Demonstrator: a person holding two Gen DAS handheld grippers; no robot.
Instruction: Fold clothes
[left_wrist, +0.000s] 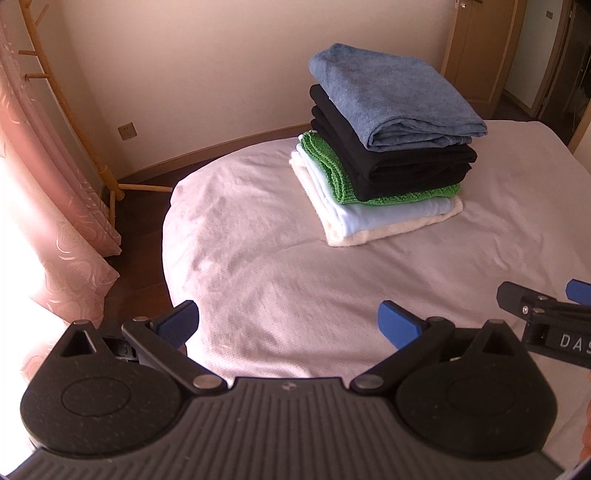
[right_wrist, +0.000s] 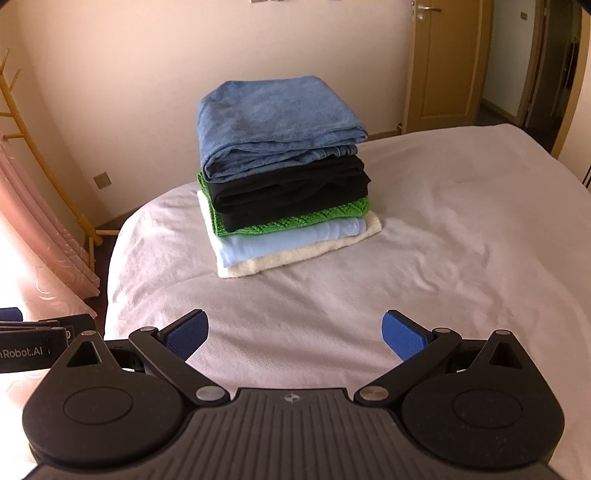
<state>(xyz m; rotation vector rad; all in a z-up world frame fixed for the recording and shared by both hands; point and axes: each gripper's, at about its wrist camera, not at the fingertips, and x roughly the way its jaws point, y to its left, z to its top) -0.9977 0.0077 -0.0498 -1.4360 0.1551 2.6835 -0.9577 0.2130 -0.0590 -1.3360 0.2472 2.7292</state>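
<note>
A stack of folded clothes (left_wrist: 384, 147) sits on the bed (left_wrist: 258, 266): a blue piece (left_wrist: 391, 96) on top, then a black one (left_wrist: 399, 166), a green knit (left_wrist: 332, 173), a light blue one (left_wrist: 369, 218) and a cream towel (left_wrist: 369, 236) at the bottom. The stack also shows in the right wrist view (right_wrist: 284, 177). My left gripper (left_wrist: 288, 325) is open and empty, low over the bed, well short of the stack. My right gripper (right_wrist: 295, 334) is open and empty too, beside the left; part of it shows in the left wrist view (left_wrist: 546, 314).
The bed's white sheet (right_wrist: 443, 258) spreads around the stack. A pink curtain (left_wrist: 44, 206) and a wooden coat rack (left_wrist: 85, 147) stand at the left. A wooden door (right_wrist: 443, 66) is at the back right. Dark floor (left_wrist: 140, 236) lies beside the bed.
</note>
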